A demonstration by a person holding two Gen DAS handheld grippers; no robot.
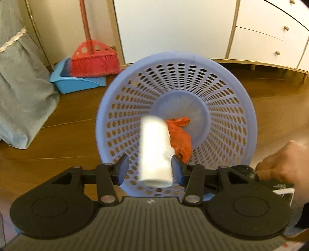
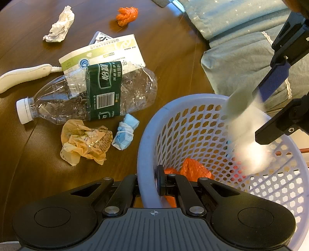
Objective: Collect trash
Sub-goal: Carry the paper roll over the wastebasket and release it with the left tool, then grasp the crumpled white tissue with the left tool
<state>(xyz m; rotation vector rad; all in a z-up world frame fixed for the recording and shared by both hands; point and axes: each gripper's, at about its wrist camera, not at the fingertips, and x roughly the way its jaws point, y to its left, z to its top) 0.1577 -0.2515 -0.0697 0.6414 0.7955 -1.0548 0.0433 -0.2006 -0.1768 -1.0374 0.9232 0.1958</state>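
Observation:
A lavender perforated basket (image 1: 227,108) stands tilted on the wooden floor, with a crumpled orange bag (image 1: 179,137) in its bottom. My left gripper (image 1: 150,168) is open over the basket's mouth. A blurred white paper cup (image 1: 154,150) lies between its pads, with a gap on the left side. In the right wrist view the white cup (image 2: 249,139) is a smear dropping inside the basket (image 2: 193,123) below the left gripper (image 2: 270,108). My right gripper (image 2: 154,183) is shut on the basket's near rim, one pad inside the wall.
Loose trash lies on the floor left of the basket: a crushed clear bottle (image 2: 88,94), a cardboard box (image 2: 108,52), a tan wrapper (image 2: 85,141), a blue mask (image 2: 125,133), white tissue (image 2: 59,25) and an orange wad (image 2: 126,14). A red broom (image 1: 94,59) with a blue dustpan (image 1: 73,81), teal cloth (image 1: 21,81) and white drawers (image 1: 270,38) stand nearby.

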